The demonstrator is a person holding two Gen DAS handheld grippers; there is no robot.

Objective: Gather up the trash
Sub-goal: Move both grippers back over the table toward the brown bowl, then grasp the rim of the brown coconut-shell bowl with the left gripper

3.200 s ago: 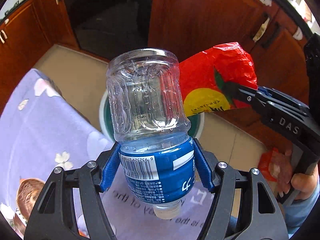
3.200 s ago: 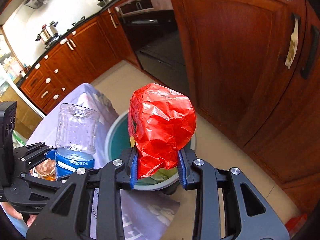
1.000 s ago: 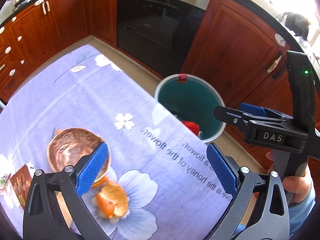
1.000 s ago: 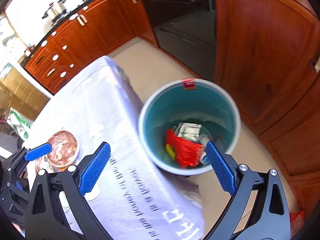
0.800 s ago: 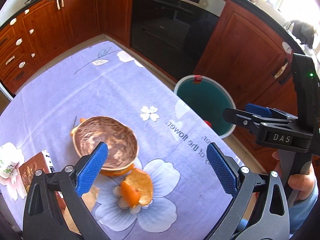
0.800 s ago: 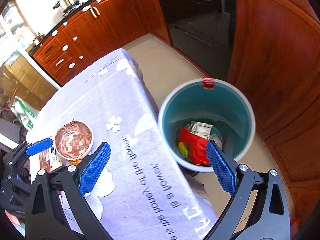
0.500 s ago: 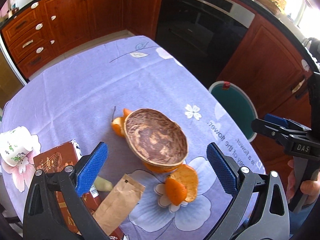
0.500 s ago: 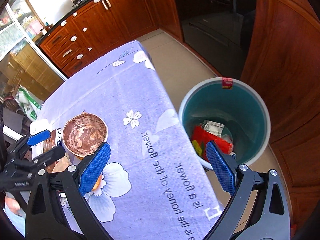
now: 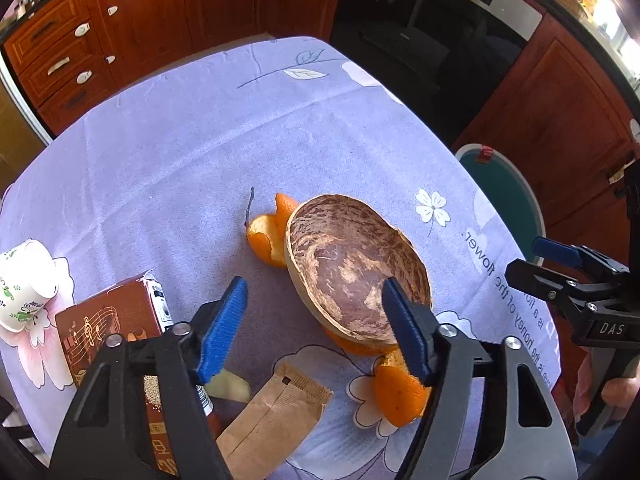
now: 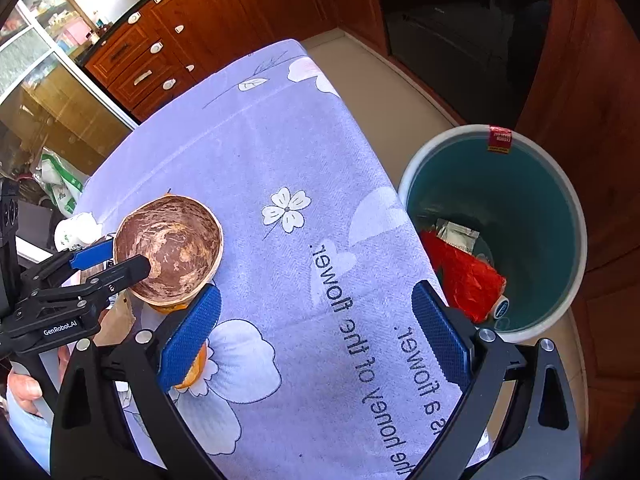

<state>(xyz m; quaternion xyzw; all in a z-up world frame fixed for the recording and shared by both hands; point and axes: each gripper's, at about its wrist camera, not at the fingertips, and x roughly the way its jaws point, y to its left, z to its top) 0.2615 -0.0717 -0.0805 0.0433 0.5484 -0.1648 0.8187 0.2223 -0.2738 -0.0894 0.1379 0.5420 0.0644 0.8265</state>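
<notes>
Our left gripper [image 9: 312, 328] has just been closing, jaws apart and empty. The shell bowl [image 9: 356, 264] sits against its right jaw, so we should centre first. Our right gripper [image 10: 316, 336] gapes empty.

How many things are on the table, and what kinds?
Orange peels: 2 clumps
Bowl: 1
Cup: 1
Carton: 1
Paper packet: 1
Pale scrap: 1
Total: 7
</notes>
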